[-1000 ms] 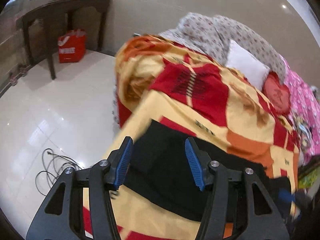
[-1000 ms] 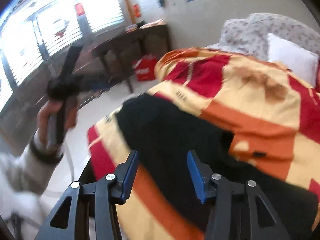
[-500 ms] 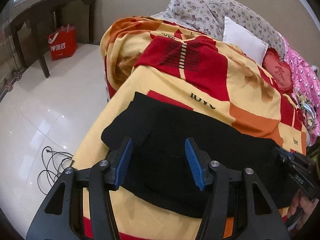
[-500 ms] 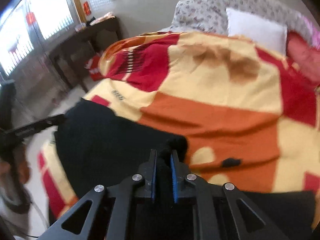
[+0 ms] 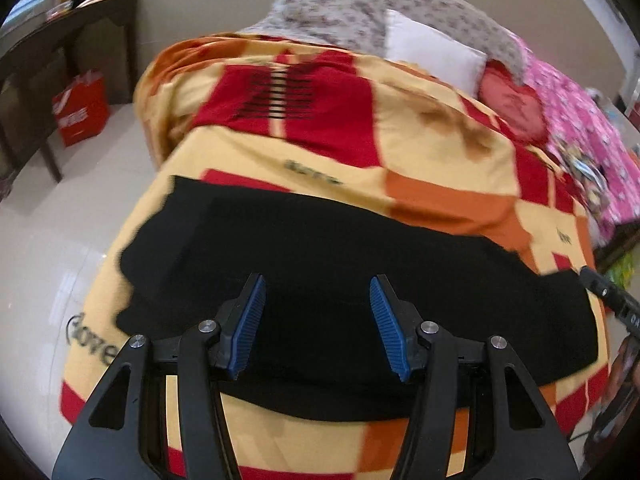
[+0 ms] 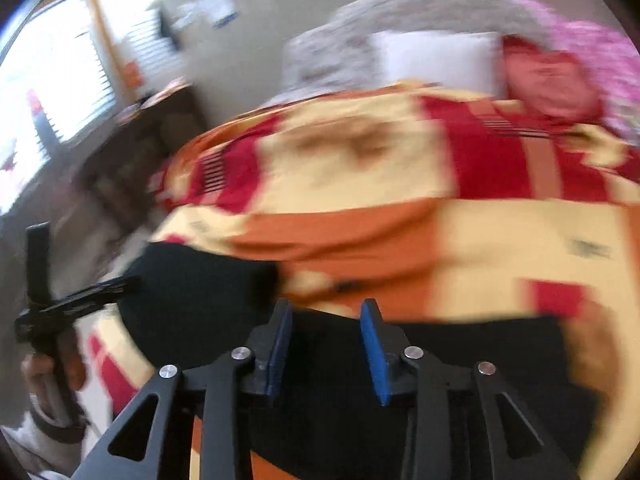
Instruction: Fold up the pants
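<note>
Pale tiled floor (image 5: 60, 240) and a dark side bench (image 5: 48, 52) frame the left wrist view. We see the bed (image 5: 400, 128) under a red, yellow and orange blanket, and the pants (image 5: 320, 248) lying across its near end as one long black band, flat, dark enough that seams do not read. Our left gripper (image 5: 316, 320) hangs over the middle of that band with its fingers (image 5: 250, 326) spread and nothing between them. At the right edge the right gripper (image 5: 608, 296) pokes in by the far end of the cloth.

Right wrist view, heavily blurred: the right gripper (image 6: 326, 348) sits low over the pants (image 6: 192, 292), fingers (image 6: 280, 344) partly apart; its jaws have just been opening, and we think no cloth is caught between them, though blur makes this unsure. The left gripper (image 6: 80, 300) shows at the left end.

We judge one fold laid and released. Next calls for taking one end and carrying it over the other.
</note>
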